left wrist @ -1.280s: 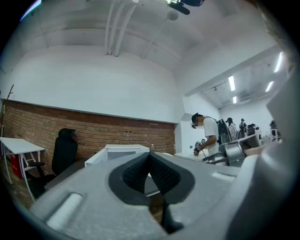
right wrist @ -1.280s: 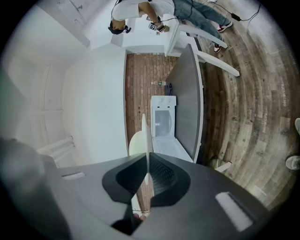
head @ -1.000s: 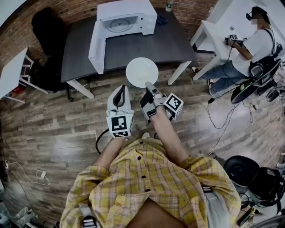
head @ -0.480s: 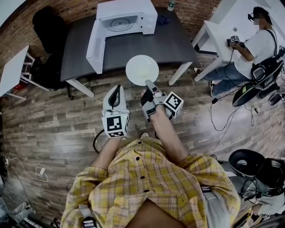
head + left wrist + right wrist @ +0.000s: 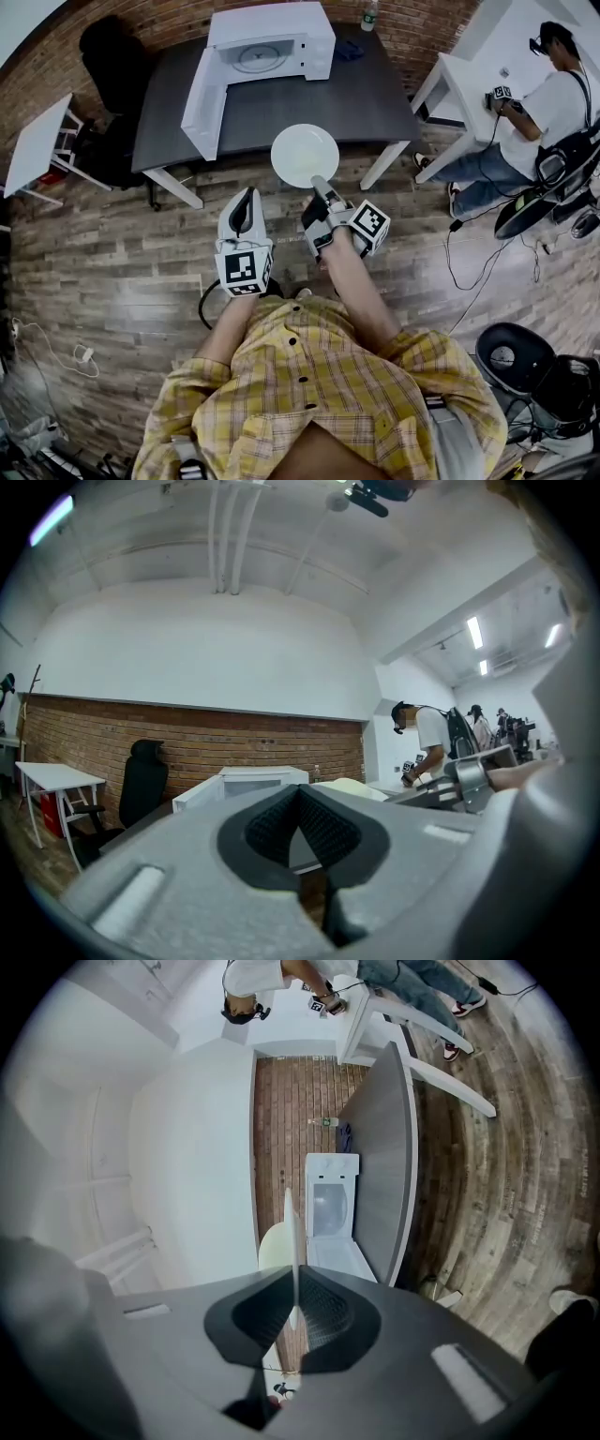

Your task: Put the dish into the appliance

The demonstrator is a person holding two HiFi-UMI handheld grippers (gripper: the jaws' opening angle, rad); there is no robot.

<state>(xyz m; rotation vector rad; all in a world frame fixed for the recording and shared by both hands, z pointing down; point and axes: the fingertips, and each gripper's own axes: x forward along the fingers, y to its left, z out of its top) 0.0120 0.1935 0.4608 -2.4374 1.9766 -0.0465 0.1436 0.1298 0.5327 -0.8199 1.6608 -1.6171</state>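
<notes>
A white round dish (image 5: 305, 155) hangs over the wooden floor just in front of the dark table (image 5: 366, 94). My right gripper (image 5: 321, 185) is shut on its near rim; in the right gripper view the dish (image 5: 292, 1232) stands edge-on between the pads. The white microwave (image 5: 270, 39) stands at the table's back with its door (image 5: 201, 101) swung open to the left, and it also shows past the dish as the microwave (image 5: 330, 1206). My left gripper (image 5: 246, 201) is shut and holds nothing, beside the right one. The left gripper (image 5: 300, 797) view shows the microwave (image 5: 246, 786) ahead.
A bottle (image 5: 369, 13) and a dark blue item (image 5: 349, 49) sit on the table right of the microwave. A black chair (image 5: 111, 66) and a small white table (image 5: 36, 142) stand at the left. A person (image 5: 553, 98) sits at a white desk (image 5: 469, 75) on the right. Cables (image 5: 469, 253) lie on the floor.
The dish and both grippers have drifted slightly right in the head view, the table edging closer. Both grips look the same.
</notes>
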